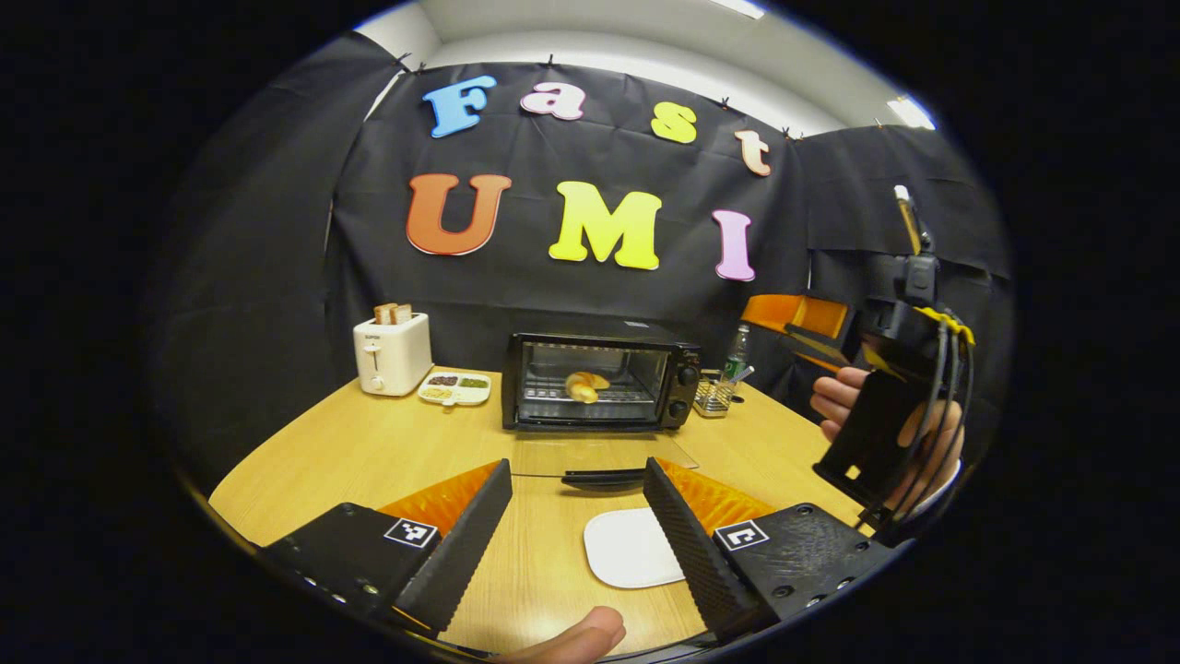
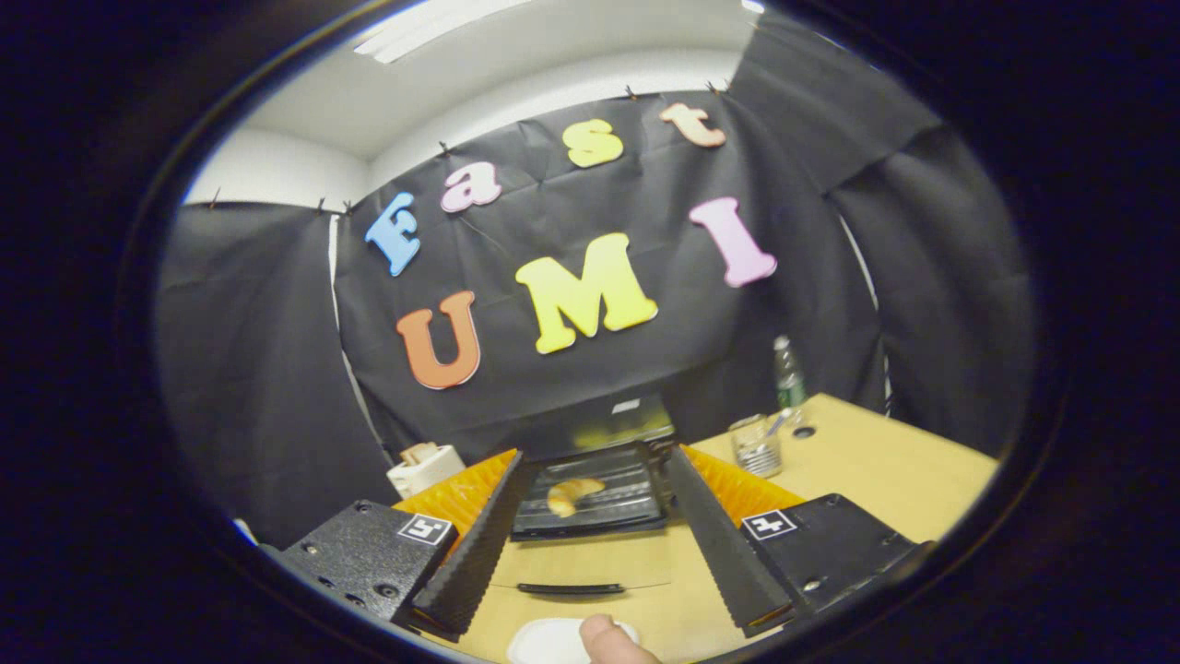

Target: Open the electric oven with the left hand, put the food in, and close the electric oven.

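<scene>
**Oven door down, croissant inside**

While both jaws stand wide apart and hold nothing, the left gripper (image 1: 576,516) hangs over the wooden table (image 1: 369,452), near a white plate (image 1: 631,549). Farther off, the oven (image 1: 599,380) has its glass door (image 1: 599,456) folded down flat. A croissant (image 1: 585,385) lies on the rack inside. The right gripper (image 2: 590,530) points at the oven too.

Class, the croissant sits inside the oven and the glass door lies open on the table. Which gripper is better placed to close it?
Left. The left gripper faces the door handle with fingers open; the right gripper is raised aside.
</scene>
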Tool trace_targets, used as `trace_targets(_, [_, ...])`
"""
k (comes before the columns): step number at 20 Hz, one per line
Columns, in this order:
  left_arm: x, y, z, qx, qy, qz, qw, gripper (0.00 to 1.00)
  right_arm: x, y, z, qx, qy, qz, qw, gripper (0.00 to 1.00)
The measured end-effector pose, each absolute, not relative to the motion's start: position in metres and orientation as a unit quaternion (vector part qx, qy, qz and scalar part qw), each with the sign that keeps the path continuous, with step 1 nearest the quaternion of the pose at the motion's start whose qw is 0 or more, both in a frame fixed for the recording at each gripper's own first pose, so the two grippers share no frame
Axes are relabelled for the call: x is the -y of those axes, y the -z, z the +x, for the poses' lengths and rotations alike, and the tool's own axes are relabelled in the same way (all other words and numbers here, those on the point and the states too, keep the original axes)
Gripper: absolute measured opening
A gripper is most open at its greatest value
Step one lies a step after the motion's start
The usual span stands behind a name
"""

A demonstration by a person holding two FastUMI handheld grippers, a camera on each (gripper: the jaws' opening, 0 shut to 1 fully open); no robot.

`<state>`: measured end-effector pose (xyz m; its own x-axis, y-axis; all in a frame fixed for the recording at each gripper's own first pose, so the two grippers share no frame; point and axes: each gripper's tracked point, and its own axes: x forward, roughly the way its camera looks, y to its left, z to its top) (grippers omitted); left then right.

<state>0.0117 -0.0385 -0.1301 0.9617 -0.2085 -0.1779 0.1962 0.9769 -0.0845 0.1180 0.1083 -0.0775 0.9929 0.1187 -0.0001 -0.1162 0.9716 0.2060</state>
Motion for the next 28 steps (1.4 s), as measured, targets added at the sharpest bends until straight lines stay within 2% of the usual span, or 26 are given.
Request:
trace_targets(1, [0.046, 0.135, 0.023, -0.097, 0.106, -0.027, 0.989, 0.94, -0.097, 0.072, 0.107, 0.007, -0.047, 0.076, 0.996, 0.94])
trace_targets(2, [0.054, 0.141, 0.032, -0.104, 0.110, -0.022, 0.988, 0.94, -0.086, 0.069, 0.096, 0.013, -0.035, 0.060, 0.998, 1.00])
trace_targets(10, [0.109, 0.211, 0.090, -0.192, 0.129, 0.012, 0.973, 0.94, -0.025, 0.068, 0.045, 0.052, -0.008, 0.063, 0.997, 0.95])
trace_targets(11, [0.113, 0.220, 0.095, -0.203, 0.129, 0.016, 0.971, 0.94, -0.019, 0.070, 0.045, 0.055, -0.002, 0.061, 0.997, 1.00])
trace_targets(13, [0.117, 0.235, 0.107, -0.219, 0.123, 0.029, 0.968, 0.94, -0.015, 0.073, 0.043, 0.060, -0.003, 0.047, 0.997, 0.94])
trace_targets(14, [0.117, 0.243, 0.113, -0.227, 0.118, 0.033, 0.966, 0.94, -0.017, 0.073, 0.042, 0.059, -0.008, 0.041, 0.997, 1.00])
trace_targets(19, [0.107, 0.269, 0.126, -0.266, 0.092, 0.037, 0.959, 0.94, -0.007, 0.076, 0.049, 0.036, -0.004, 0.003, 0.999, 1.00])
trace_targets(22, [0.105, 0.280, 0.136, -0.287, 0.084, 0.021, 0.954, 0.94, -0.011, 0.074, 0.049, 0.032, -0.008, -0.019, 0.999, 0.95])
trace_targets(27, [0.105, 0.282, 0.142, -0.314, 0.075, 0.011, 0.946, 0.93, -0.023, 0.078, 0.052, 0.018, -0.034, -0.014, 0.999, 1.00])
trace_targets(28, [0.105, 0.281, 0.142, -0.317, 0.074, 0.004, 0.946, 0.93, -0.024, 0.075, 0.052, 0.019, -0.038, -0.012, 0.999, 0.96])
